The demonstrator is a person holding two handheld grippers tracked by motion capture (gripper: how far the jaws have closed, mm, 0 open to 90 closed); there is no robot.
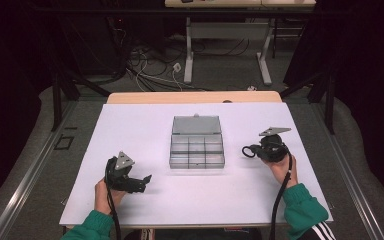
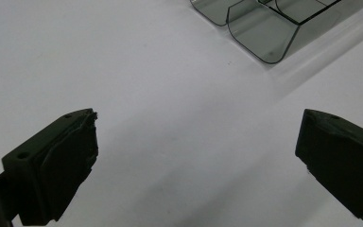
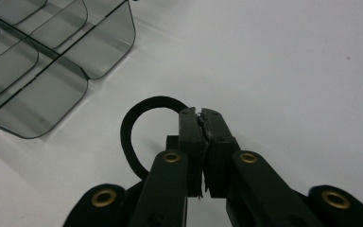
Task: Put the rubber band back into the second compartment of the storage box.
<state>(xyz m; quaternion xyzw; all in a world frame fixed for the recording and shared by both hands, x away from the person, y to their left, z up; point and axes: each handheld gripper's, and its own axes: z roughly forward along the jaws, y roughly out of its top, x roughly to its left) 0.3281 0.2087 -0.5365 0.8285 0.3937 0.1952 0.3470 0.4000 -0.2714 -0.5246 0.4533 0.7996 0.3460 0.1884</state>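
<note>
On the left, the left gripper [image 1: 142, 181] rests low over the white table [image 1: 130, 130], its jaws spread wide with nothing between them. In the middle stands the clear compartment box [image 1: 197, 150], its lid open to the back. On the right, the right gripper [image 3: 201, 118] has its jaws pressed together on a black ring [image 3: 137, 123], which hangs just beside the box's right side.

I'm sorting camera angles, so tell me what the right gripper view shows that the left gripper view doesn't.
Right gripper view alone: the right gripper with jaws shut on a black loop above the table. Left gripper view alone: the left gripper with jaws wide apart and nothing between them. Both share the white table and the clear divided box, its compartments looking empty.
</note>
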